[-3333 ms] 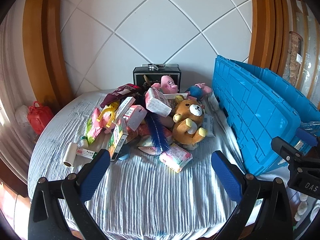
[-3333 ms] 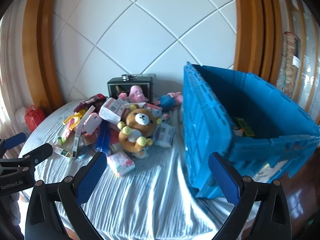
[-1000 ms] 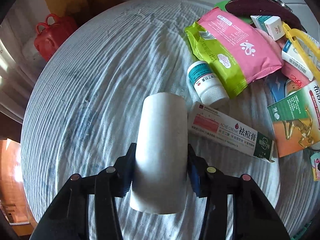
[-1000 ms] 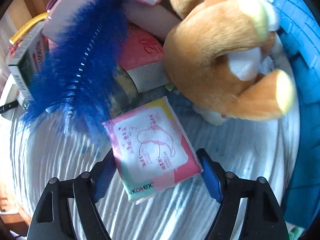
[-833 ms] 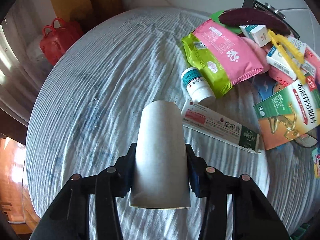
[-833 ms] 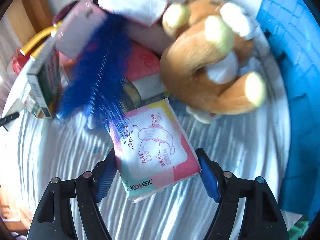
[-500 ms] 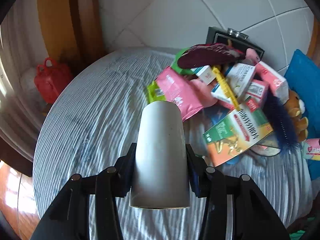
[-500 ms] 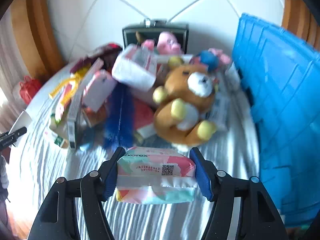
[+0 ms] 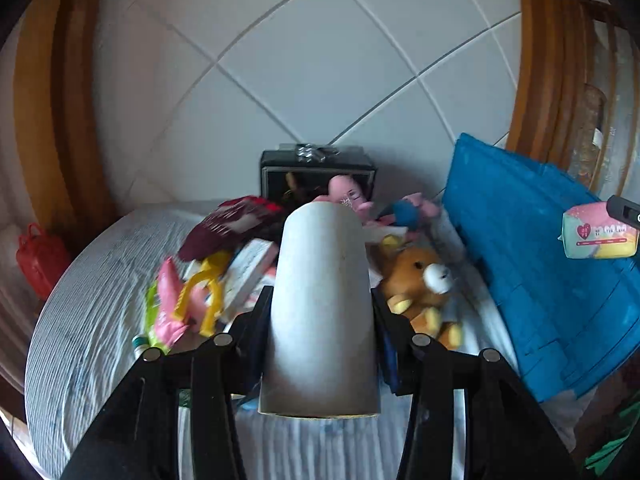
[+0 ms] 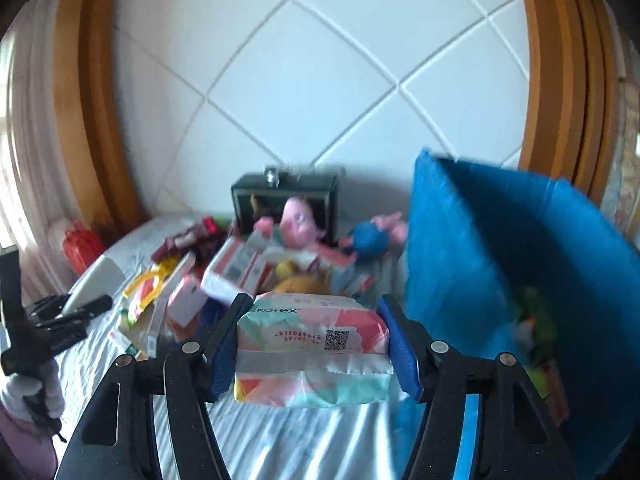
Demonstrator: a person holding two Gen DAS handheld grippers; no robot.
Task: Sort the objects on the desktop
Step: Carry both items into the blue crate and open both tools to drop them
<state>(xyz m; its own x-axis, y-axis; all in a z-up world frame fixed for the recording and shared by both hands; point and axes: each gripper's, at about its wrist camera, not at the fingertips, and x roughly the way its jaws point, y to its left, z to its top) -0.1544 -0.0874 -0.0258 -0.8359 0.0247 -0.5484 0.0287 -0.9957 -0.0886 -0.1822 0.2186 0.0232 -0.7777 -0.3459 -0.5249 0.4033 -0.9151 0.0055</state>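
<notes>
My left gripper [image 9: 320, 336] is shut on a white paper roll [image 9: 322, 312] and holds it lifted above the bed. My right gripper [image 10: 314, 344] is shut on a pink and teal Kotex pad pack [image 10: 312, 344], lifted beside the blue crate [image 10: 500, 276]. The pack also shows in the left wrist view [image 9: 598, 236], over the crate [image 9: 540, 272]. A pile of boxes, packets and plush toys lies ahead, with a brown teddy bear [image 9: 420, 288].
A black tin case [image 9: 318, 176] stands at the back against the white padded headboard. A red bag [image 9: 36, 260] sits off the bed's left edge. The striped bedsheet [image 9: 88, 320] spreads out on the left. The left gripper shows in the right wrist view [image 10: 44, 332].
Both grippers have risen and tilted up from the bed with their objects. The right gripper has carried the pad pack toward the blue crate.
</notes>
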